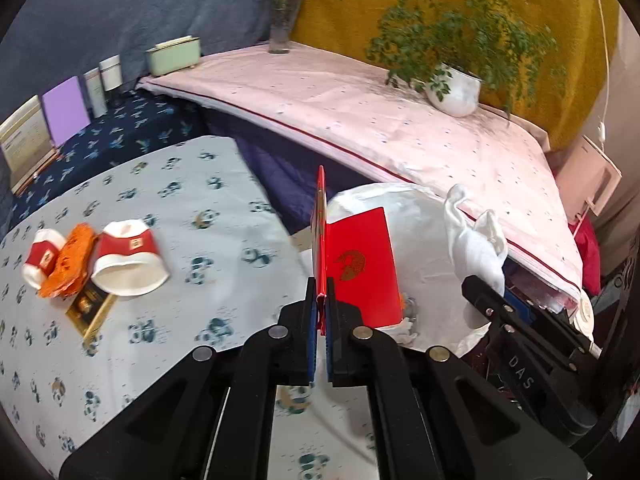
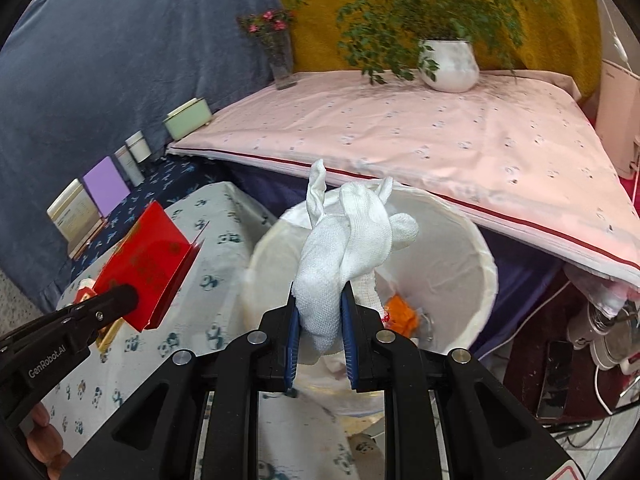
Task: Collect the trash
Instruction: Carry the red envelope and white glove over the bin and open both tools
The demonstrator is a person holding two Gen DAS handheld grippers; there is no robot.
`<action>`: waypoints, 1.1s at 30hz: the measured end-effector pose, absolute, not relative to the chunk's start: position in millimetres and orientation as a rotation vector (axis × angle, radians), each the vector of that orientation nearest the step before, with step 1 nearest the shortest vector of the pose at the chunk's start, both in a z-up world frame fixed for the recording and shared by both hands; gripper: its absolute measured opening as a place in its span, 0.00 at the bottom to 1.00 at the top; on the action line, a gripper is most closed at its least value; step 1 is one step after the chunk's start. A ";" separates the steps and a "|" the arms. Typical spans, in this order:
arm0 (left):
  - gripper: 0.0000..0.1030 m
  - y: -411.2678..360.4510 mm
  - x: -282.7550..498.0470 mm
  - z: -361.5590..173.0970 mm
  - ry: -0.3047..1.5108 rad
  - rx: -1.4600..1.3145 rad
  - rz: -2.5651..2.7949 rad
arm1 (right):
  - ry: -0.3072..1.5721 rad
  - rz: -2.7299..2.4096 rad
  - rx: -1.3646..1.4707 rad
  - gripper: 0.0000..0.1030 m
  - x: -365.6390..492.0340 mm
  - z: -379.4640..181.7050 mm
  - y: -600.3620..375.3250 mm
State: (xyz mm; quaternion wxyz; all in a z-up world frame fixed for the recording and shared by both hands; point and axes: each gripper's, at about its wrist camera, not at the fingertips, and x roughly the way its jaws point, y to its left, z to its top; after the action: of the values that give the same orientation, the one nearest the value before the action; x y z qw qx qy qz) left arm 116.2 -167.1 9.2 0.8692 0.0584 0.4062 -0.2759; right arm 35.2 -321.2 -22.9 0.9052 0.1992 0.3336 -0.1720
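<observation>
The left hand-held gripper (image 1: 320, 300) is pinched tight on the folded edge of a red card (image 1: 362, 266), which stands open like a little booklet at the near edge of the panda-print surface (image 1: 200, 208), just to the left of the white bin (image 2: 472, 240). The right hand-held gripper (image 2: 320, 312) is closed on a white cloth glove (image 2: 340, 248), squeezing its lower part while the limp fingers stick up above the bin's mouth. Down inside the bin lies a bit of orange wrapper (image 2: 400, 314) among other scraps.

Further left on the surface, well apart from both grippers, more trash lies together: a tipped paper cup (image 1: 128, 258) with a red band, an orange packet (image 1: 70, 262) touching it, a smaller red-and-white cup (image 1: 42, 260) on the far side of that packet, and a dark gold-edged wrapper (image 1: 90, 308) poking out beneath.

Beyond the bin a pink sheet covers a higher surface (image 1: 360, 120) carrying a potted plant (image 1: 454, 88) in a white pot and a glass vase of pink flowers (image 1: 284, 20)
</observation>
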 end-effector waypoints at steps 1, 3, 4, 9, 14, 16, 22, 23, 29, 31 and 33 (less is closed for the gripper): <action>0.03 -174.9 116.0 7.7 0.853 0.130 -0.589 | 0.691 -0.364 0.418 0.17 33.4 -24.9 -326.5; 0.03 -189.4 115.6 4.4 0.861 0.139 -0.616 | 0.692 -0.377 0.427 0.17 29.3 -28.7 -335.4; 0.03 -194.6 115.8 3.4 0.865 0.141 -0.626 | 0.693 -0.381 0.431 0.17 28.1 -30.3 -338.7; 0.06 -218.9 119.1 -5.2 0.884 0.141 -0.677 | 0.700 -0.405 0.448 0.17 25.2 -38.0 -354.7; 0.25 -228.8 121.3 -8.8 0.879 0.140 -0.670 | 0.707 -0.413 0.461 0.17 26.0 -44.6 -363.4; 0.26 -229.2 123.3 -10.1 0.881 0.142 -0.664 | 0.709 -0.412 0.460 0.17 27.6 -46.2 -365.1; 0.31 -219.9 130.1 -13.0 0.888 0.136 -0.637 | 0.712 -0.402 0.456 0.17 34.2 -47.7 -361.8; 0.31 -217.6 131.0 -13.2 0.889 0.133 -0.632 | 0.712 -0.399 0.455 0.17 35.3 -47.8 -361.0; 0.34 -201.6 136.6 -13.9 0.894 0.117 -0.601 | 0.714 -0.389 0.439 0.22 43.6 -46.4 -352.7; 0.39 -195.6 138.1 -12.7 0.887 0.114 -0.585 | 0.708 -0.389 0.432 0.23 46.4 -44.7 -349.2; 0.47 -188.7 139.4 -11.0 0.875 0.110 -0.566 | 0.707 -0.388 0.429 0.25 50.1 -43.2 -346.5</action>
State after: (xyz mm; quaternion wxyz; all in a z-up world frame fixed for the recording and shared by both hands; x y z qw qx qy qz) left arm 139.4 -188.7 -11.0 0.8658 0.0524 0.4178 -0.2703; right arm 50.1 -346.5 -43.2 0.8974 0.2073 0.3415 -0.1873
